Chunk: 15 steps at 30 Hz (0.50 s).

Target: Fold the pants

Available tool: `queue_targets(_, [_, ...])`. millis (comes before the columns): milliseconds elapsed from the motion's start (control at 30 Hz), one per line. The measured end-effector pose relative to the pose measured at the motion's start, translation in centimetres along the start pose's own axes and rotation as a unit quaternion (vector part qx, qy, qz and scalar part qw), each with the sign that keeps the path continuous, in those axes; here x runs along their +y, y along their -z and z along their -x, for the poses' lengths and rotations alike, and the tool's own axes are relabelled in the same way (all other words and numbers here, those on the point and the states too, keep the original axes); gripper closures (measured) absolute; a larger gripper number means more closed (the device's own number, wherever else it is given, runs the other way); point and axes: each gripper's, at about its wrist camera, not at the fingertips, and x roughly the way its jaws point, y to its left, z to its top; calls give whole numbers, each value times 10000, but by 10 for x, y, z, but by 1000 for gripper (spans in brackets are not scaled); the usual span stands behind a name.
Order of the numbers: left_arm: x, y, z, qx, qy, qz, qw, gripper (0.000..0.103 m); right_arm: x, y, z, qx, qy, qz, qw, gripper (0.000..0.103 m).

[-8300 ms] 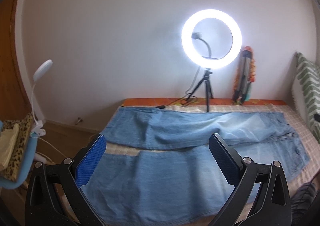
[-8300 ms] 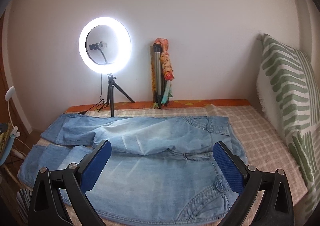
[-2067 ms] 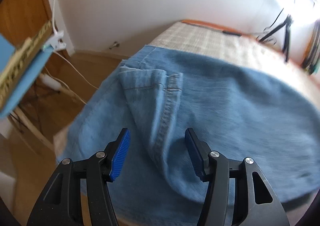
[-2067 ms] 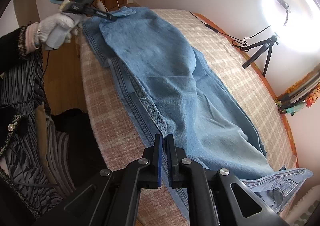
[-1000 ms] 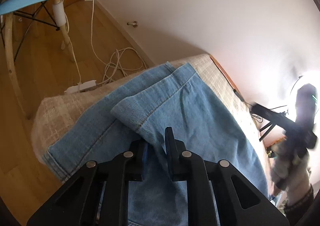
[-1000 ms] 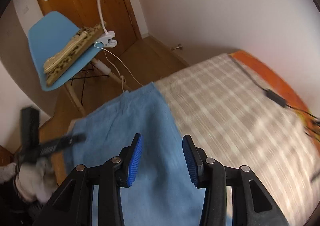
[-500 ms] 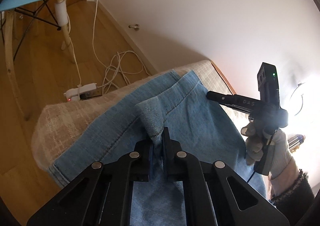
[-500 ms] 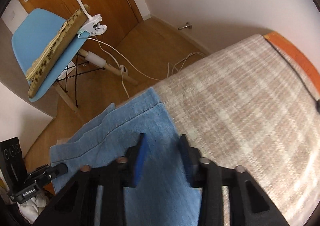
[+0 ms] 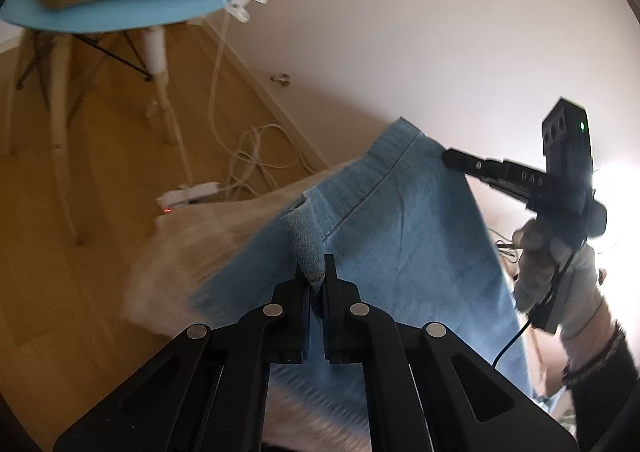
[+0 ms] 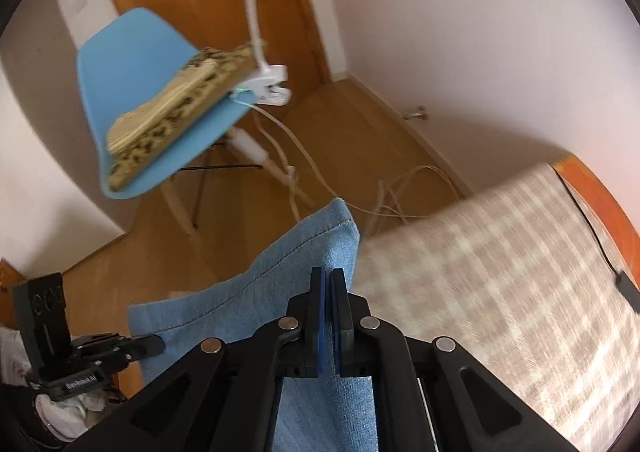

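Note:
Light blue denim pants [image 9: 408,236] lie along a bed, with the leg hem end lifted. My left gripper [image 9: 318,270] is shut on a bunched fold of the near hem corner. In the right wrist view my right gripper [image 10: 327,274] has its jaws closing, and the pads pinch the far hem corner of the pants [image 10: 280,292]. The left wrist view shows the right gripper [image 9: 450,157] at the hem's far edge, held by a gloved hand [image 9: 560,272]. The left gripper [image 10: 158,340] appears at lower left in the right wrist view. The waist end is out of view.
A checked bed cover [image 10: 500,272] lies under the pants, with an orange edge by the wall. Past the bed's end stand a blue chair [image 10: 132,63] with a patterned cushion and a clip lamp [image 10: 268,89]. A power strip [image 9: 188,195] and cables [image 10: 392,191] lie on the wooden floor.
The right gripper's jaws went from apart around the hem to closed on it. Both grippers have raised the hem end off the bed, and the cloth now stands up between them.

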Motion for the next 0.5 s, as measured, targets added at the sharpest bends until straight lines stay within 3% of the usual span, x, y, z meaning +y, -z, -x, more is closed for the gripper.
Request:
queue_targets(200, [14, 8, -11, 271, -143, -25, 9995, 100, 0, 11, -52, 578, 505, 11, 9971, 103])
queue_targets(500, [5, 10, -16, 289, -390, -220, 9986, 95, -13, 21, -62, 568, 702, -239, 9956, 102])
